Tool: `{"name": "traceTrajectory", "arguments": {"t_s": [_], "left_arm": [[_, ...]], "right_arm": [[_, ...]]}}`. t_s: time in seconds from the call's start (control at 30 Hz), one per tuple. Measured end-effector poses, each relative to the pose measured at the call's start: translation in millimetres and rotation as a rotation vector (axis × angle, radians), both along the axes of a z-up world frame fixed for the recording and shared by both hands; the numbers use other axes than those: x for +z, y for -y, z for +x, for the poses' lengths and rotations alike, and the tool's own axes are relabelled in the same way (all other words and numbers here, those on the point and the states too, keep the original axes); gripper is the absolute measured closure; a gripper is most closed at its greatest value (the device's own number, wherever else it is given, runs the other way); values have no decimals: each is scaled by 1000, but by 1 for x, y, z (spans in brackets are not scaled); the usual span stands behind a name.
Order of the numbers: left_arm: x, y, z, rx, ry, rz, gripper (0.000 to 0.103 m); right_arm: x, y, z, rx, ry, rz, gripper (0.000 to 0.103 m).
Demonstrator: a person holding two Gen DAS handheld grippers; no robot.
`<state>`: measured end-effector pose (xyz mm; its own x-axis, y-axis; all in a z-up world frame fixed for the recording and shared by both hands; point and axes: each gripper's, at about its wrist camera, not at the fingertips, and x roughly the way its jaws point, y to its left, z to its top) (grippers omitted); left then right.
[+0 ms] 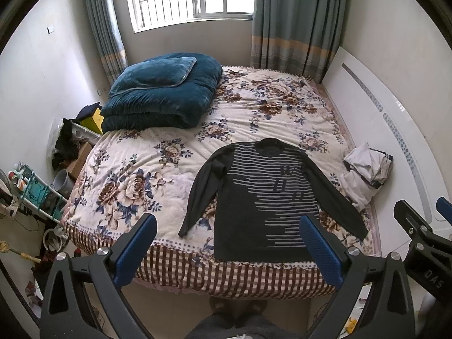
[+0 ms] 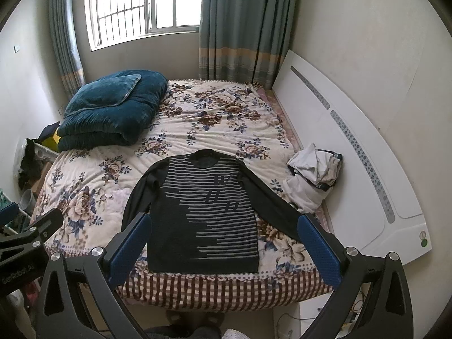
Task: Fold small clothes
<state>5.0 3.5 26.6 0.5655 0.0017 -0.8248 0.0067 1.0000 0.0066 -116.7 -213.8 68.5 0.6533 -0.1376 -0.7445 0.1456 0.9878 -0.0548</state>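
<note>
A dark long-sleeved sweater (image 1: pixel 262 197) with grey stripes lies flat, face up, on the floral bed cover (image 1: pixel 147 175), collar away from me, hem at the near bed edge, sleeves spread out. It also shows in the right wrist view (image 2: pixel 203 214). My left gripper (image 1: pixel 228 223) is open and empty, held above the near bed edge in front of the sweater. My right gripper (image 2: pixel 223 223) is open and empty, also above the near edge; its body shows at the right of the left wrist view (image 1: pixel 423 234).
A folded teal quilt with a pillow (image 1: pixel 163 93) lies at the bed's far left. A heap of pale clothes (image 1: pixel 364 172) sits at the right edge by the white headboard (image 1: pixel 381 130). Clutter and a rack (image 1: pixel 36 189) stand on the floor at left.
</note>
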Motion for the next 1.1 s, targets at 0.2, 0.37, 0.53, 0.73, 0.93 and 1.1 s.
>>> {"name": "traceTrajectory", "arguments": {"t_s": [0.2, 0.37, 0.53, 0.73, 0.93, 1.1], "left_arm": [[2, -1, 1, 1, 4, 3, 0], [5, -3, 2, 0, 7, 0, 0], [7, -7, 2, 1, 5, -9, 0], [8, -8, 3, 1, 7, -8, 0], [9, -9, 3, 0, 6, -11, 0], [11, -9, 4, 0, 12, -15, 0]], "right_arm": [[1, -1, 0, 0, 1, 1, 0], [1, -1, 0, 0, -1, -1, 0], [6, -4, 0, 1, -4, -6, 0], [7, -4, -1, 1, -2, -9, 0], [8, -4, -1, 2, 0, -9, 0], [11, -3, -2, 3, 2, -11, 0]]}}
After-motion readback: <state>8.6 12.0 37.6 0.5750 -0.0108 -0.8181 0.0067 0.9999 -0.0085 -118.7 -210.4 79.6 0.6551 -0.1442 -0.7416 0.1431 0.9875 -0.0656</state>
